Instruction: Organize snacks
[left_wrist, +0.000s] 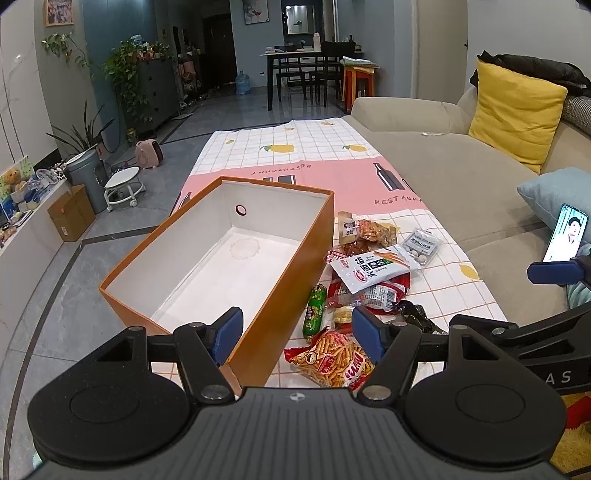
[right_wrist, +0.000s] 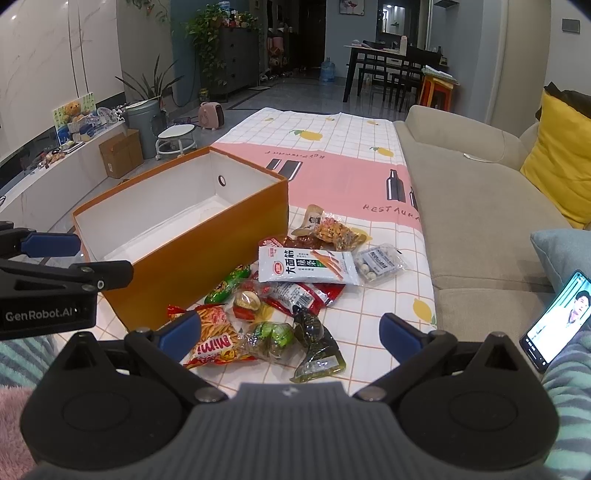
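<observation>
An open orange box (left_wrist: 284, 266) with a white, empty inside stands on the table; it also shows in the right wrist view (right_wrist: 207, 251). Right of it lies a pile of snack packets: a white spicy-strip packet (left_wrist: 373, 267) (right_wrist: 306, 267), a red Mimi stick bag (left_wrist: 332, 360) (right_wrist: 216, 338), a green packet (left_wrist: 315, 308) (right_wrist: 229, 282), a dark green packet (right_wrist: 317, 347) and a candy pouch (left_wrist: 423, 246) (right_wrist: 380, 264). My left gripper (left_wrist: 297, 336) is open and empty over the box's near corner. My right gripper (right_wrist: 291, 332) is open and empty over the near snacks.
The table wears a pink and white checked cloth (left_wrist: 332, 181). A beige sofa (left_wrist: 461, 177) runs along its right side with a yellow cushion (left_wrist: 517, 110). A lit phone (right_wrist: 557, 321) lies at the right. Grey floor with a stool (left_wrist: 122, 186) is on the left.
</observation>
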